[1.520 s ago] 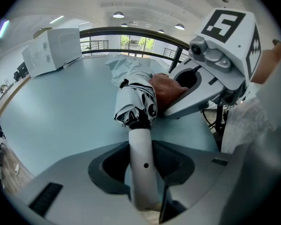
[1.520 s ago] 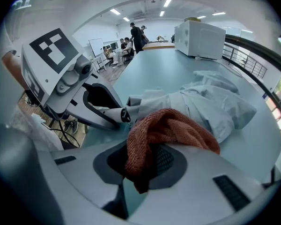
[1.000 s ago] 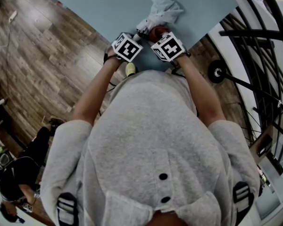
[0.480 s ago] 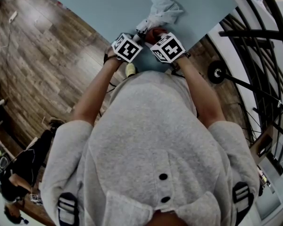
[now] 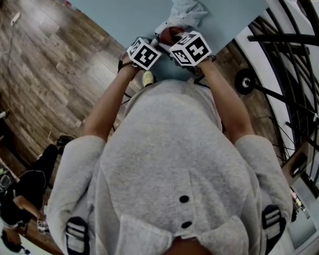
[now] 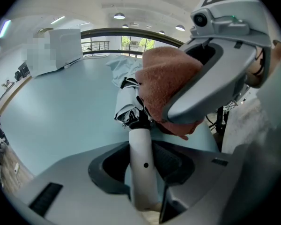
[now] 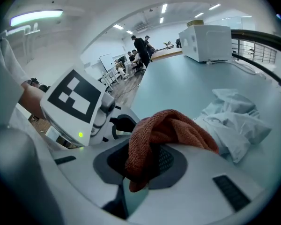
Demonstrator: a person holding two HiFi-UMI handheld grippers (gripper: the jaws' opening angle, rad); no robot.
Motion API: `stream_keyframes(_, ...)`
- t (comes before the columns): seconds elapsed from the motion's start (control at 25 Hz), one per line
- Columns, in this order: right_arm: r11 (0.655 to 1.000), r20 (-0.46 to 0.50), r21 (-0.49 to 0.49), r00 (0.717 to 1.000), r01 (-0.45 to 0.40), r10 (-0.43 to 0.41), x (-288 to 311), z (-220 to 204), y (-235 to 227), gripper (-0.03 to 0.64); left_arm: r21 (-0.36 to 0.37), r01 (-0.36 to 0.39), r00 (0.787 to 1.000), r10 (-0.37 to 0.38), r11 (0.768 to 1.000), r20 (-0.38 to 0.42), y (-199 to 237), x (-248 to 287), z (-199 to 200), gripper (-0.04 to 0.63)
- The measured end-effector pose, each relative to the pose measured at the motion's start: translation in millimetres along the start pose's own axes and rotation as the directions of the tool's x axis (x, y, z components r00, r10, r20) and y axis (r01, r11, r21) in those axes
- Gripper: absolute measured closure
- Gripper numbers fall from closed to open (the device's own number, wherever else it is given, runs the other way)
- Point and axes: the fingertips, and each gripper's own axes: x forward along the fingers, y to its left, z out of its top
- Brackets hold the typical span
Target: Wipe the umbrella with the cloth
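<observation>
A folded pale umbrella (image 5: 183, 10) lies on the light blue table (image 5: 117, 9), its crumpled canopy (image 7: 234, 118) toward the far side. My left gripper (image 6: 143, 165) is shut on the umbrella's white handle (image 6: 143, 165), which stands between the jaws. My right gripper (image 7: 147, 165) is shut on a rust-red cloth (image 7: 166, 132). That cloth (image 6: 166, 86) hangs just over the umbrella's shaft end (image 6: 131, 114), close to where the handle meets the canopy. In the head view the two marker cubes sit side by side, left gripper (image 5: 143, 53) and right gripper (image 5: 190, 49), with the cloth (image 5: 170, 35) between them and the umbrella.
A white box (image 7: 205, 42) stands at the table's far end. Black metal railings (image 5: 287, 47) curve along the right side. Wooden floor (image 5: 48, 68) lies to the left, and people stand in the distance (image 7: 140, 48).
My right gripper has lifted a little with the cloth and shifted toward the umbrella. The left gripper has stayed where it was.
</observation>
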Motion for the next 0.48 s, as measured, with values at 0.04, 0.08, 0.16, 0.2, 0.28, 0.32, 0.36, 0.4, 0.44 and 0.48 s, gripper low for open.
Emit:
stream_keyframes(0.04,1.000,0.012,-0.006,1.000,-0.008,0.008,-2.1,5.4,1.8,0.543,0.001,-0.002,1.000,0.002,1.000,0.001,0.0,-0.4,-0.1,0.437)
stream_keyframes(0.08,1.000,0.026,-0.015,1.000,-0.016,0.016,-4.7,11.6,3.7,0.543,0.002,-0.004,1.000,0.004,1.000,0.002,-0.1,-0.5,-0.2,0.437)
stream_keyframes(0.16,0.999,0.053,-0.034,0.998,-0.025,0.027,-9.6,23.7,6.6,0.543,0.002,-0.004,1.000,0.004,1.000,0.004,-0.3,0.2,-1.0,0.437)
stream_keyframes(0.2,0.999,0.067,-0.043,0.997,-0.028,0.031,-11.8,29.6,7.5,0.543,0.000,-0.004,1.000,0.004,1.000,0.004,-0.1,0.7,-1.7,0.437)
stream_keyframes(0.28,0.997,0.100,-0.065,0.994,-0.044,0.051,-17.4,42.7,10.9,0.543,-0.002,-0.004,1.000,0.004,1.000,0.004,0.4,1.0,-2.2,0.437)
stream_keyframes(0.32,0.995,0.119,-0.080,0.990,-0.062,0.071,-21.4,49.2,14.3,0.543,-0.002,-0.004,1.000,0.004,1.000,0.004,0.2,0.9,-1.8,0.437)
stream_keyframes(0.36,0.992,0.138,-0.099,0.986,-0.084,0.097,-25.9,55.3,18.7,0.543,-0.003,-0.003,1.000,0.003,1.000,0.004,-0.4,0.6,-1.2,0.437)
stream_keyframes(0.4,0.987,0.157,-0.121,0.979,-0.108,0.126,-30.3,60.8,23.6,0.543,-0.003,-0.003,1.000,0.003,1.000,0.004,-0.8,0.2,-0.4,0.437)
stream_keyframes(0.44,0.981,0.175,-0.143,0.972,-0.132,0.156,-33.7,65.4,28.2,0.543,-0.002,-0.004,1.000,0.004,1.000,0.006,-0.5,-0.3,0.5,0.437)
stream_keyframes(0.48,0.975,0.188,-0.159,0.965,-0.152,0.181,-35.5,68.3,31.4,0.543,0.000,-0.006,1.000,0.006,1.000,0.008,0.2,-0.7,1.1,0.437)
